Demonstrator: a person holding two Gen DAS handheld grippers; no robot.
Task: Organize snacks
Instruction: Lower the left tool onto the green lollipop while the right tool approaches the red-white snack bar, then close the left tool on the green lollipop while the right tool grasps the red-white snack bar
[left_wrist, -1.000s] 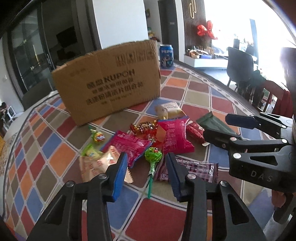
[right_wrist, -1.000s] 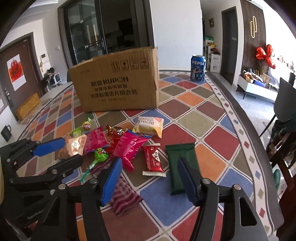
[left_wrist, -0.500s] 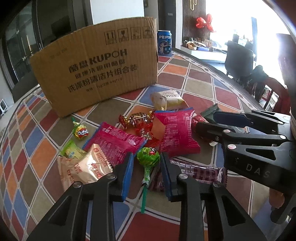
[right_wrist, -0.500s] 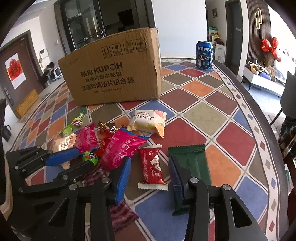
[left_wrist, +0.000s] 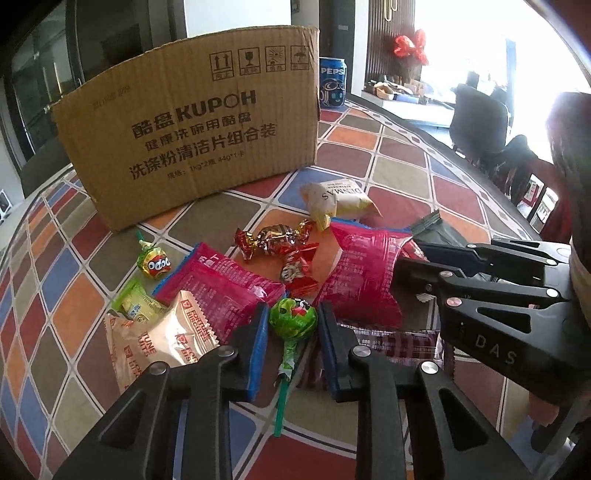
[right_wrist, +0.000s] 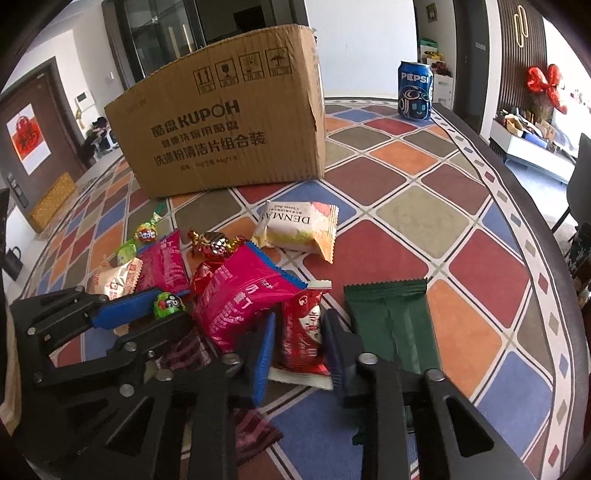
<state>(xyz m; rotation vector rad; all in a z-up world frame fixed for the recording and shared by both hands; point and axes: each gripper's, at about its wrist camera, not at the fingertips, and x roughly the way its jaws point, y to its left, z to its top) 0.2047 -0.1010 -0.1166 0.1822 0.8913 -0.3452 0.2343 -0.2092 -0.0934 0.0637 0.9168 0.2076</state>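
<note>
**Both hand-held grippers lowered onto the snack pile**

Since the earlier frames both tools have advanced and dropped closer to the snacks, their jaws narrowing.

Left wrist view: the left hand-held gripper (left_wrist: 291, 332) brackets the green lollipop (left_wrist: 293, 318), blue pads just beside its head on either side; contact cannot be confirmed. Its stick runs back between the fingers. A beige biscuit packet (left_wrist: 162, 341) and a pink packet (left_wrist: 225, 284) crowd the left finger. The cardboard box (left_wrist: 199, 140) stands beyond the pile.

Right wrist view: the right hand-held gripper (right_wrist: 300, 338) straddles the red packet (right_wrist: 303, 332), jaws narrow, barely apart from its edges. A green packet (right_wrist: 391, 325) lies beside the right finger. Bare counter (right_wrist: 424, 218) extends right toward the rim and the Pepsi can (right_wrist: 414, 90).
</note>
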